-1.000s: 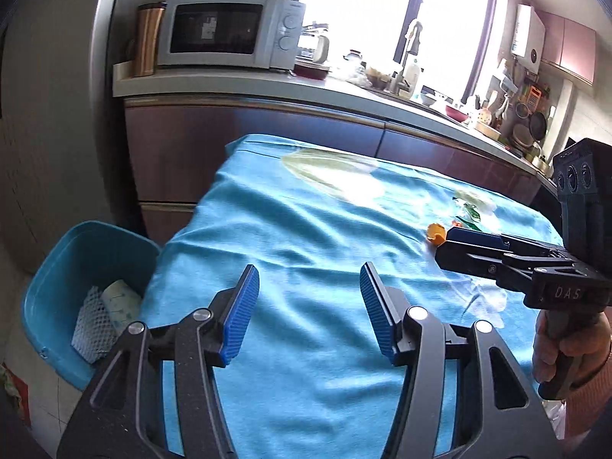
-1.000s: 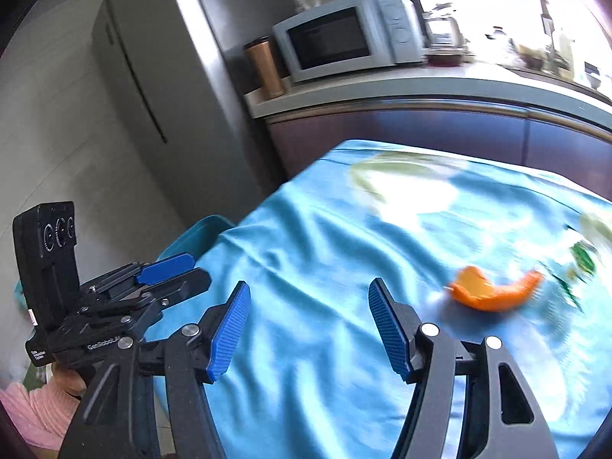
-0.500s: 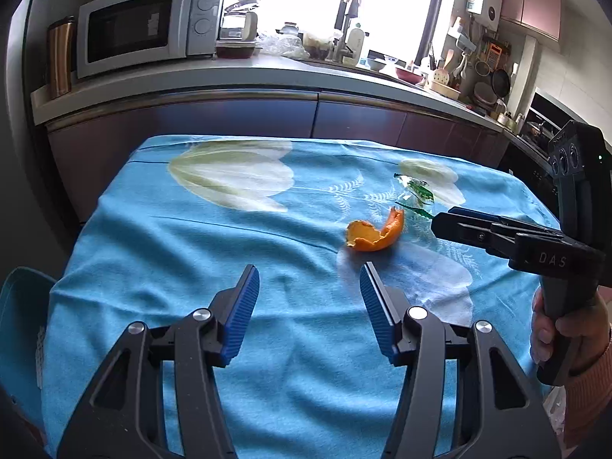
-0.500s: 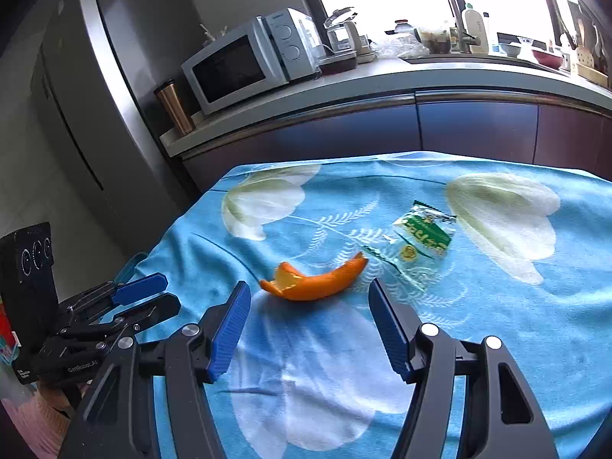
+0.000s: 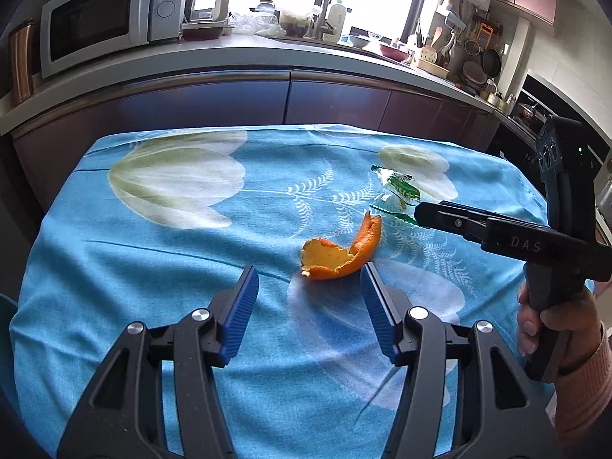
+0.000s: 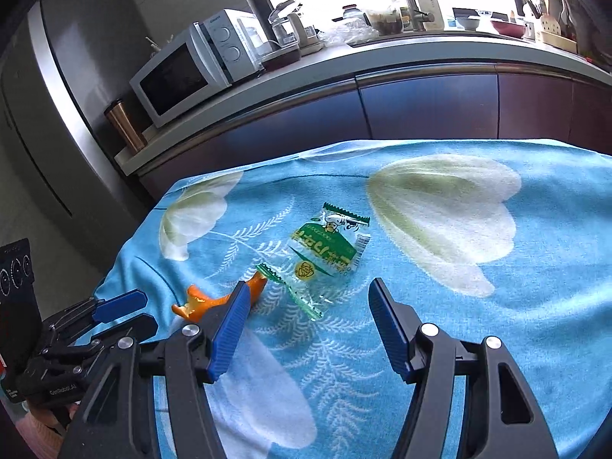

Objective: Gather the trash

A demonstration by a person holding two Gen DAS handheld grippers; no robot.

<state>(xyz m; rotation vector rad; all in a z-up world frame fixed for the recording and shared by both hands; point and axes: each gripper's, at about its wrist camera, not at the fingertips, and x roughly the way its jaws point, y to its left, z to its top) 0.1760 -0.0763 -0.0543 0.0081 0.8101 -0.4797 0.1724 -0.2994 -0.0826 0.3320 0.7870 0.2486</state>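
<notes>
An orange peel (image 5: 338, 256) lies curled on the blue flowered tablecloth (image 5: 153, 267), just ahead of my left gripper (image 5: 309, 281), whose jaws stand open and empty with the right tip close beside the peel. A clear green-printed wrapper (image 6: 325, 252) lies flat behind the peel. My right gripper (image 6: 308, 296) hovers open just short of the wrapper, nothing between its fingers. The peel (image 6: 214, 298) shows partly behind its left finger. Seen from the left wrist, the right gripper (image 5: 424, 212) reaches in from the right, covering part of the wrapper (image 5: 397, 191).
A kitchen counter (image 5: 267, 57) with dark cabinets runs behind the table, carrying a microwave (image 5: 103, 19), a copper tumbler (image 6: 124, 126) and a sink area. A steel fridge (image 6: 57, 114) stands at the left. A person's hand (image 5: 554, 329) holds the right gripper's handle.
Both grippers swung right, away from the blue bin at the table's left end, and came in over the table. The peel and wrapper now lie just ahead of the jaws. Both stayed open.
</notes>
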